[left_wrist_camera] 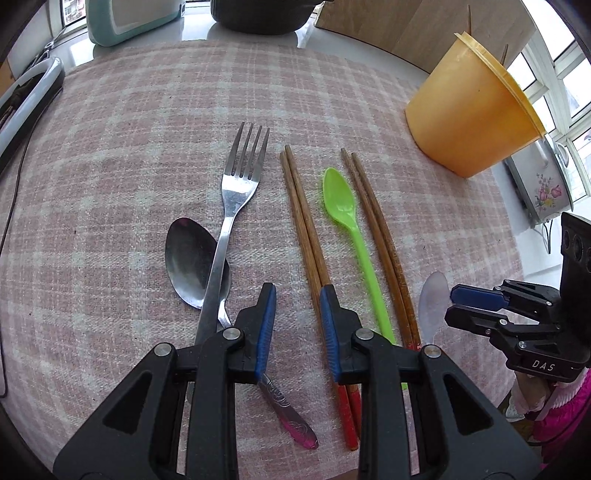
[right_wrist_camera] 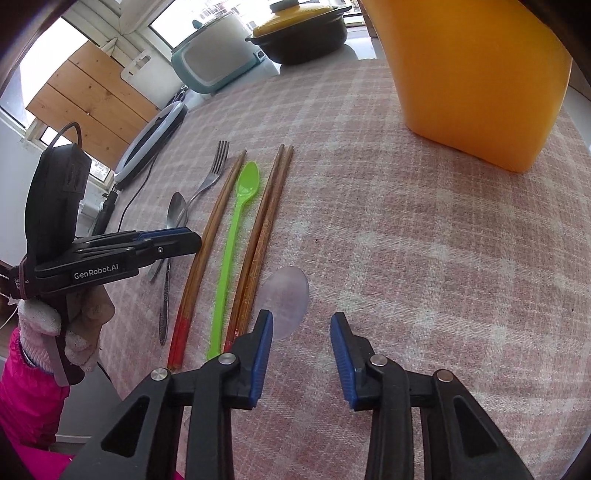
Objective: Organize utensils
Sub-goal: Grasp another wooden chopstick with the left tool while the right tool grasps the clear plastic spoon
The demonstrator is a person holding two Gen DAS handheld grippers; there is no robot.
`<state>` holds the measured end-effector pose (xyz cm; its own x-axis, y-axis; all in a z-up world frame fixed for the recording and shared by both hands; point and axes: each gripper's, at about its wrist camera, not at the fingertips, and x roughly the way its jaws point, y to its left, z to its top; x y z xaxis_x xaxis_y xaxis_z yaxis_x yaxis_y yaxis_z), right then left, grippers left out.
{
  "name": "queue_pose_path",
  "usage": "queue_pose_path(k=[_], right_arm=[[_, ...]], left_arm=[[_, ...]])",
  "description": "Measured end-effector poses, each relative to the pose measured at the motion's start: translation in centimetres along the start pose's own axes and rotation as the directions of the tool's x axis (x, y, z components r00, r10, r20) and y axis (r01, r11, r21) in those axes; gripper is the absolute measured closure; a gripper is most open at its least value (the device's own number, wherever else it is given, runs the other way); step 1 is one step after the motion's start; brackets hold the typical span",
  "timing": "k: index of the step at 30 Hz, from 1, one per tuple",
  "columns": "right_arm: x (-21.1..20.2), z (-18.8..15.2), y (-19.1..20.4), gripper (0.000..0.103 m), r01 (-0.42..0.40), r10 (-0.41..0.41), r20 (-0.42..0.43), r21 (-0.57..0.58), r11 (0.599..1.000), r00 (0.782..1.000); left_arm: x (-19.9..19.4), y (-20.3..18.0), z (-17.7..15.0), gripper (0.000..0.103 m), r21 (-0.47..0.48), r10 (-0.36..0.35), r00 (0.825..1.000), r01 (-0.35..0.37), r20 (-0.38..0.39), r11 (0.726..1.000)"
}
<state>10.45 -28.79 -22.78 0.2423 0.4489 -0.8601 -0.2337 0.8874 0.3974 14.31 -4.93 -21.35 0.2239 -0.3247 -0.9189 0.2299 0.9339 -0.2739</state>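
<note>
On the pink checked cloth [left_wrist_camera: 110,184] lie a metal fork [left_wrist_camera: 236,192] across a metal spoon [left_wrist_camera: 188,258], two pairs of wooden chopsticks [left_wrist_camera: 303,221] [left_wrist_camera: 376,229] with a green plastic spoon [left_wrist_camera: 343,206] between them, and a clear plastic spoon [right_wrist_camera: 286,295]. My left gripper [left_wrist_camera: 297,288] is open low over bare cloth between the fork handle and the left chopstick pair. My right gripper [right_wrist_camera: 302,315] is open, and the clear spoon's bowl lies beside its left fingertip [right_wrist_camera: 264,332]. An orange cup [left_wrist_camera: 469,110] stands at the far right with sticks poking out.
A teal appliance [right_wrist_camera: 214,62] and a black pot with a yellow lid [right_wrist_camera: 303,33] stand beyond the cloth's far edge. A ring light [right_wrist_camera: 151,144] with its cable lies at the left. A gloved hand in a pink sleeve [right_wrist_camera: 29,387] holds the left gripper.
</note>
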Motion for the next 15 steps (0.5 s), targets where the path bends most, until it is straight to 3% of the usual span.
queue_pose_path(k=[15], right_arm=[[0.5, 0.5, 0.6, 0.073, 0.009, -0.01, -0.003, -0.025, 1.0, 1.0]], left_arm=[[0.8, -1.2, 0.9, 0.079, 0.045, 0.068, 0.998, -0.068, 0.0, 0.997]])
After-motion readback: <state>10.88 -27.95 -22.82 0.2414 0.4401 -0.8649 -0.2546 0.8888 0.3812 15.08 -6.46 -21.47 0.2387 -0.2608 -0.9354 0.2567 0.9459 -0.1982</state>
